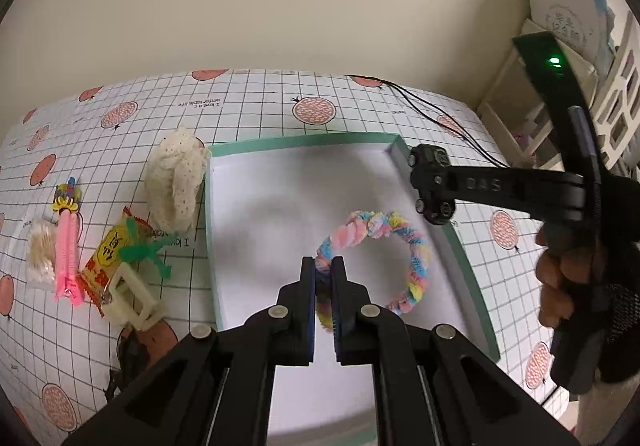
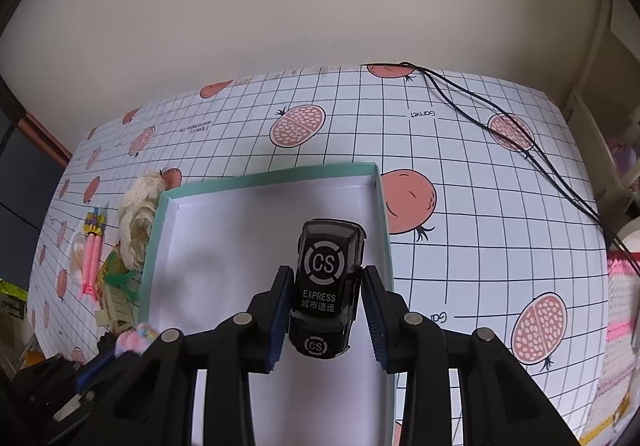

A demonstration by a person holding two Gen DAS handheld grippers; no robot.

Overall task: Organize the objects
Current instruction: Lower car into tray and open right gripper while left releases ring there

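Note:
A shallow box [image 1: 304, 140] with a teal rim and white floor lies on the checked tablecloth. Over its near part my left gripper [image 1: 324, 270] is shut on a pastel fuzzy ring [image 1: 404, 234]; most of the ring hangs out to the right of the fingers. I cannot tell whether it touches the floor. My right gripper [image 2: 326, 276] is shut on a black toy car [image 2: 326, 266] marked "CS EXPRESS", held over the right side of the box [image 2: 272, 176]. The left wrist view shows the car [image 1: 428, 158] above the box's right wall, with a hand behind it.
Left of the box lie a cream lace cloth [image 1: 176, 182], a snack packet [image 1: 106, 258], a green twist [image 1: 144, 250], a cream claw clip [image 1: 132, 298], pink rollers [image 1: 66, 254] and cotton swabs [image 1: 40, 258]. A black cable [image 1: 440, 114] runs toward a white shelf [image 1: 520, 106].

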